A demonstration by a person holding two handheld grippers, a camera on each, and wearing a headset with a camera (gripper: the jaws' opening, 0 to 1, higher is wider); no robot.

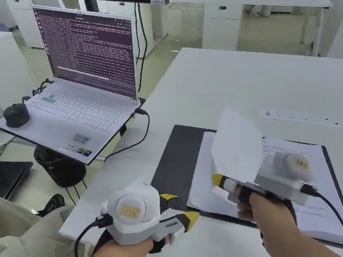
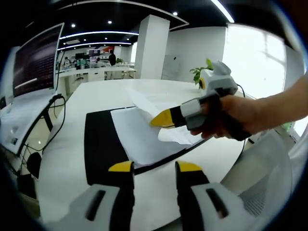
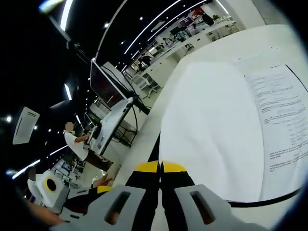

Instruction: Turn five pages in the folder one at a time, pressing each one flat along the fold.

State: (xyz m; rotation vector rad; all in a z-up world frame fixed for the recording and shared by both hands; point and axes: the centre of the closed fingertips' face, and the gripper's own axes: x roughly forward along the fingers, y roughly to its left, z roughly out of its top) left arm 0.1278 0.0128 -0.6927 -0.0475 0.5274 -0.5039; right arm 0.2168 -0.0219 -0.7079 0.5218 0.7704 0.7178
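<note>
A white tabletop (image 1: 214, 80) spans the workbench. An open laptop (image 1: 80, 80), its screen full of text, sits on a lower white side surface (image 1: 16, 131) just off the tabletop's left edge, with a dark rounded object (image 1: 16, 114) beside its keyboard. A black folder (image 1: 177, 160) lies open near the tabletop's near edge, toward the right side. Its dark left cover is bare, a stack of white paper rests on it, and a printed sheet (image 1: 316, 187) lies flat on the right half. One white page (image 1: 238, 144) stands lifted above the stack, curved and rising from its lower edge; the side facing the head view looks plain white, though it is blurred. The right gripper (image 1: 218, 181), gripped in a hand over the folder's near edge, has its yellow-tipped jaws closed on the lower part of that page. In the right gripper view the two tips meet with no gap, the white page spreads out just beyond them, and the printed sheet lies to its right. The left gripper (image 1: 179, 208) hovers over the tabletop's near edge, left of the folder and apart from it, its jaws parted by a moderate gap with nothing between them. In the left gripper view they point toward the folder's near edge. A white power strip (image 1: 300, 115) lies well beyond the folder, toward the tabletop's far right edge.
</note>
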